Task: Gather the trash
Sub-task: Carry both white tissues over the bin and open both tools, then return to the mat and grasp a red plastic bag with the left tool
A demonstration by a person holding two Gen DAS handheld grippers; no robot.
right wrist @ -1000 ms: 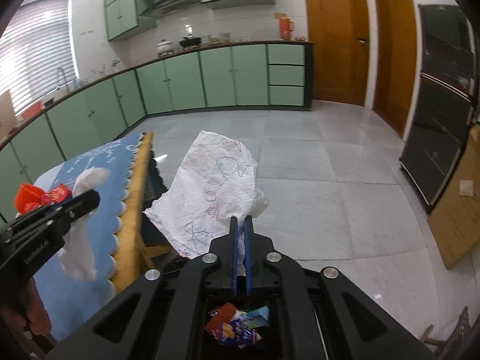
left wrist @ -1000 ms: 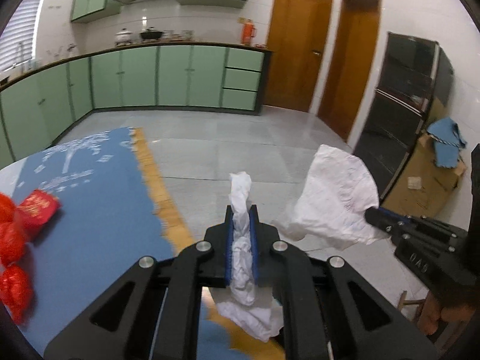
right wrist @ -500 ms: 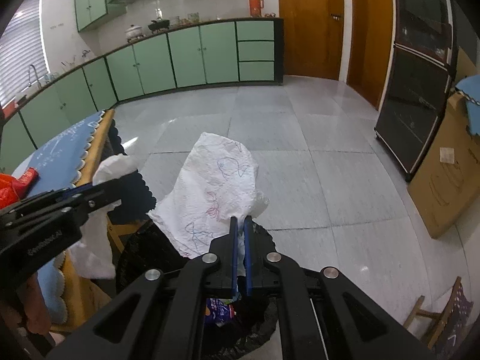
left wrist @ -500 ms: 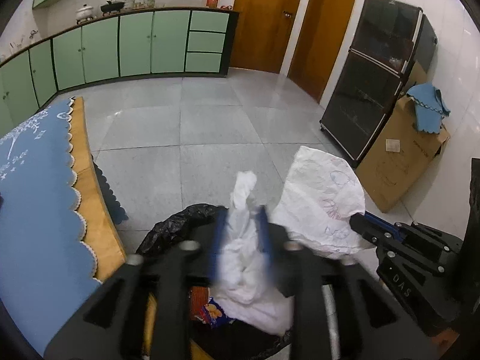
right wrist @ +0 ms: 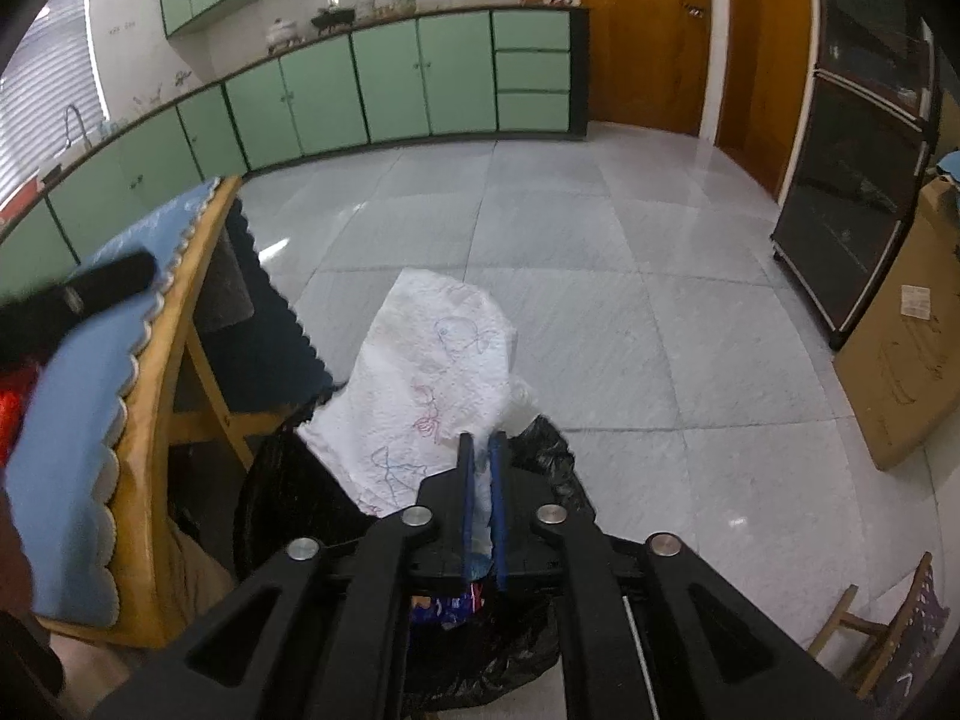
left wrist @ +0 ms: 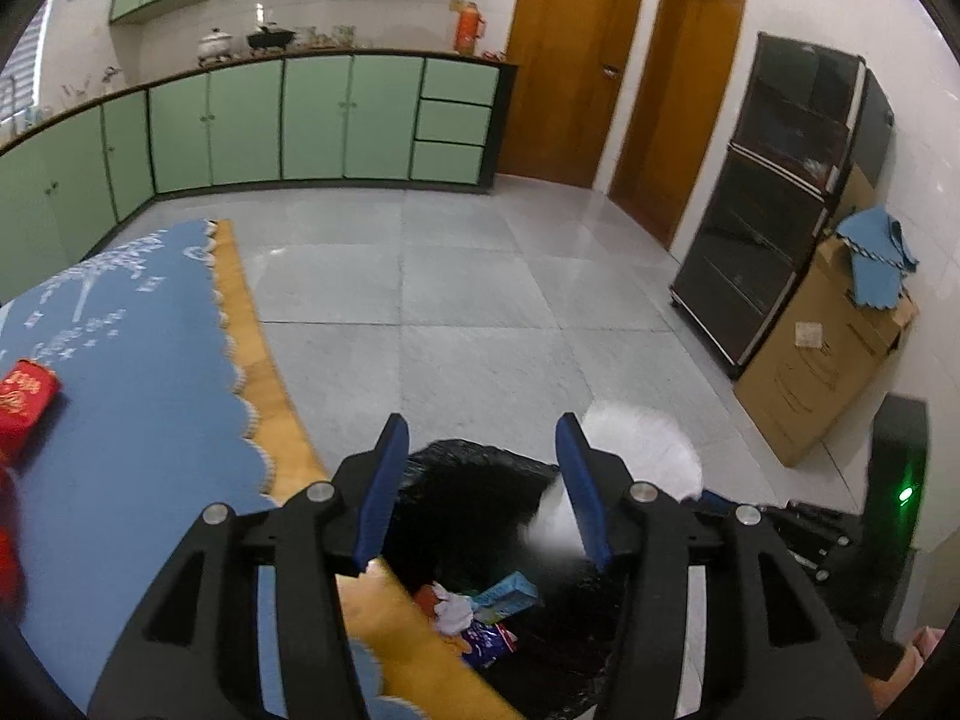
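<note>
My left gripper is open and empty above the black trash bag, which holds several wrappers and a crumpled white tissue. My right gripper is shut on a white paper towel with coloured drawings, held over the same black bag. The paper towel shows blurred in the left wrist view, just right of my left gripper. The left gripper shows blurred in the right wrist view.
A wooden table with a blue cloth stands left of the bag, with a red packet on it. A cardboard box and a black cabinet stand at the right wall. Green cabinets line the back.
My left gripper has opened and let go of the white tissue, which dropped into the black bag. Both grippers moved over the bag. The right gripper still holds the paper towel.
</note>
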